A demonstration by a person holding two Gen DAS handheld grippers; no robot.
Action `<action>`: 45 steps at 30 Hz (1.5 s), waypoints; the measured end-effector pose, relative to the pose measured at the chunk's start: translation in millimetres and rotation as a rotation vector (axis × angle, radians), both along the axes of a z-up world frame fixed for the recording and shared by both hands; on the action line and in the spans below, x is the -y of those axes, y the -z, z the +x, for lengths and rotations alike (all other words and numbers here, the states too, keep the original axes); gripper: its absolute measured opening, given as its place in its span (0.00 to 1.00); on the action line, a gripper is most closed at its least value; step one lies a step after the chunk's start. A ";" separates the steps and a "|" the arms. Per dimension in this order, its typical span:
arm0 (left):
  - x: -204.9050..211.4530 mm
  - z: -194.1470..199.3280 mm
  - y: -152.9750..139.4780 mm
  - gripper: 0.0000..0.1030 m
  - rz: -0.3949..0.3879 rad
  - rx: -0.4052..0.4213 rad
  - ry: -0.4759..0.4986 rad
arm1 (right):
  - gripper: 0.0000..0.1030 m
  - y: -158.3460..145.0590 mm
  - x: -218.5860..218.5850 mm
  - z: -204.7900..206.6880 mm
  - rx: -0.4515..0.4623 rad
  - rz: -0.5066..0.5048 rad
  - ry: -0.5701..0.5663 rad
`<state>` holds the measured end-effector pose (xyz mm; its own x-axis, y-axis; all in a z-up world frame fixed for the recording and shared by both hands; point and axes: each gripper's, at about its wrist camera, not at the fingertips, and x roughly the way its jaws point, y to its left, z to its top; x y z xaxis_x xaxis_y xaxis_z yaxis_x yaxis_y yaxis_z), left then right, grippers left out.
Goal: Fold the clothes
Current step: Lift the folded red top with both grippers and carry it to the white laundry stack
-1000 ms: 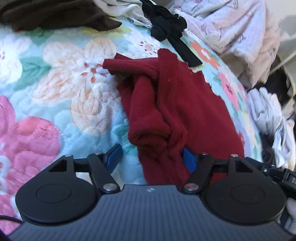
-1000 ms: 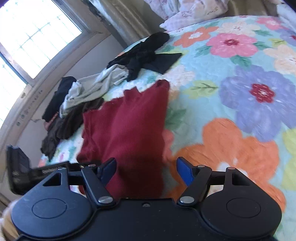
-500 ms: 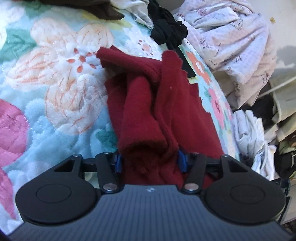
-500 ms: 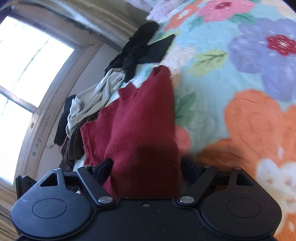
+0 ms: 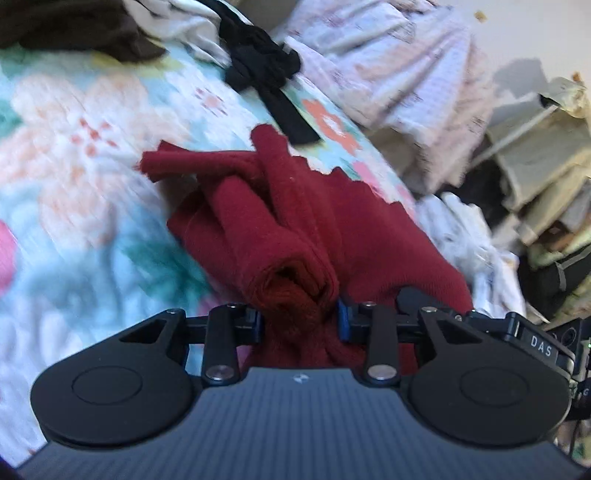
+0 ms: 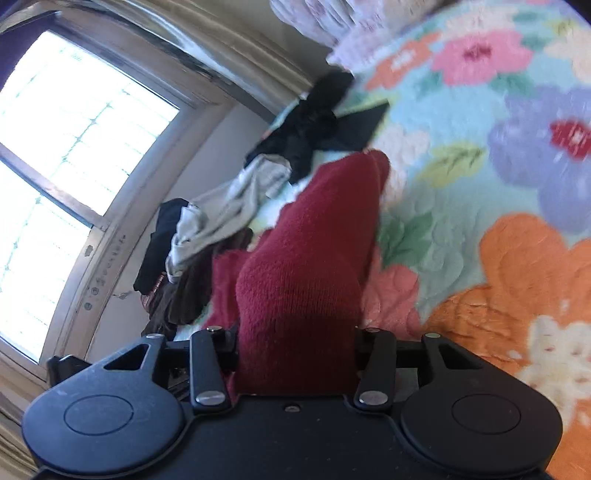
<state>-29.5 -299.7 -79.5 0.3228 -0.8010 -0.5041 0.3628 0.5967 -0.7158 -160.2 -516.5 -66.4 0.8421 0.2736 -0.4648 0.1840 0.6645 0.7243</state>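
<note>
Left claw (image 5: 300,320) is closing, its blue pads pressed against a bunched roll of the dark red garment (image 5: 295,236) at the near edge of the bed. Right claw (image 6: 295,354) is closing too, with a thick fold of the same red cloth (image 6: 306,273) filling the gap between its fingers. From both grips the garment stretches away over the floral quilt (image 6: 480,206). Beyond it lies a black garment (image 5: 262,66), then a grey one (image 6: 229,206) and a brown one (image 5: 81,33) along the bed's far edge.
</note>
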 end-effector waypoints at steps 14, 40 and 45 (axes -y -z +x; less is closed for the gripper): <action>95.0 -87.2 -53.1 0.33 -0.010 0.191 0.284 | 0.50 -24.9 50.7 -140.0 0.088 0.080 0.180; 495.3 -276.8 -177.0 0.33 -0.129 0.458 0.754 | 0.50 -150.8 321.5 -398.2 0.161 -0.298 0.564; 527.3 -303.3 -165.3 0.33 -0.085 0.527 0.789 | 0.50 -136.3 369.6 -433.6 0.199 -0.249 0.547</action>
